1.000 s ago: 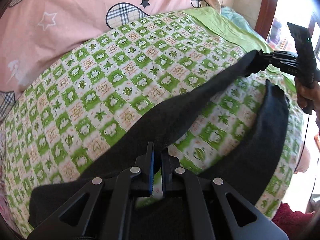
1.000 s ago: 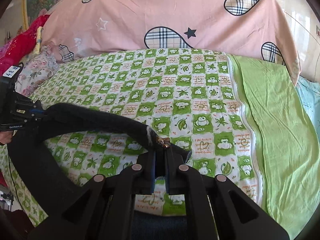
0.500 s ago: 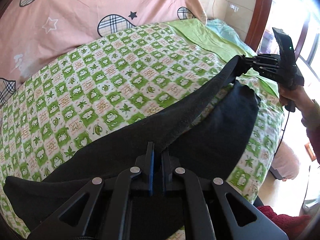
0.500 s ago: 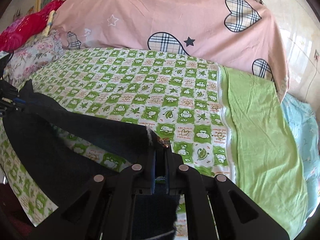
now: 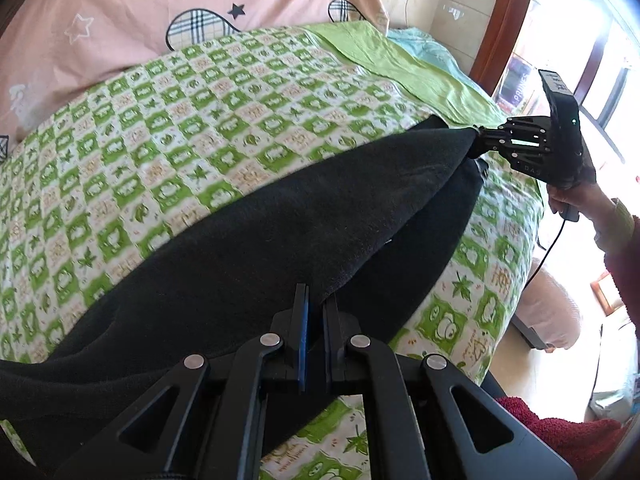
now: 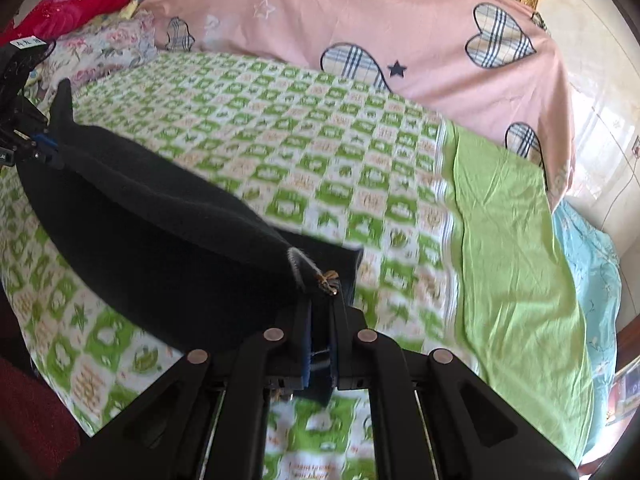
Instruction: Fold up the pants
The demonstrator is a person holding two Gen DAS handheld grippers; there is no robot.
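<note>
Black pants (image 5: 280, 220) stretch in a long band across the green-checked bedspread (image 5: 180, 128), doubled over so an upper layer lies on a lower one. My left gripper (image 5: 316, 304) is shut on one end of the cloth at the bottom of the left wrist view. At the right of that view, my right gripper (image 5: 478, 142) pinches the other end, with a hand (image 5: 576, 196) holding it. In the right wrist view the right gripper (image 6: 322, 300) is shut on the pants (image 6: 160, 220) beside a brass zipper pull (image 6: 328, 278). The left gripper (image 6: 44, 146) grips the far left end.
A pink quilt with plaid hearts (image 6: 400, 28) lies along the back of the bed. A plain green sheet (image 6: 512, 240) and a blue cloth (image 6: 592, 264) cover the right side. Red and floral pillows (image 6: 100, 40) sit at the back left. A wooden window frame (image 5: 504, 28) stands beyond the bed's edge.
Both grippers carried the pants further over the bed and lower. The hanging loop of cloth has flattened, and the two layers now lie together on the bedspread.
</note>
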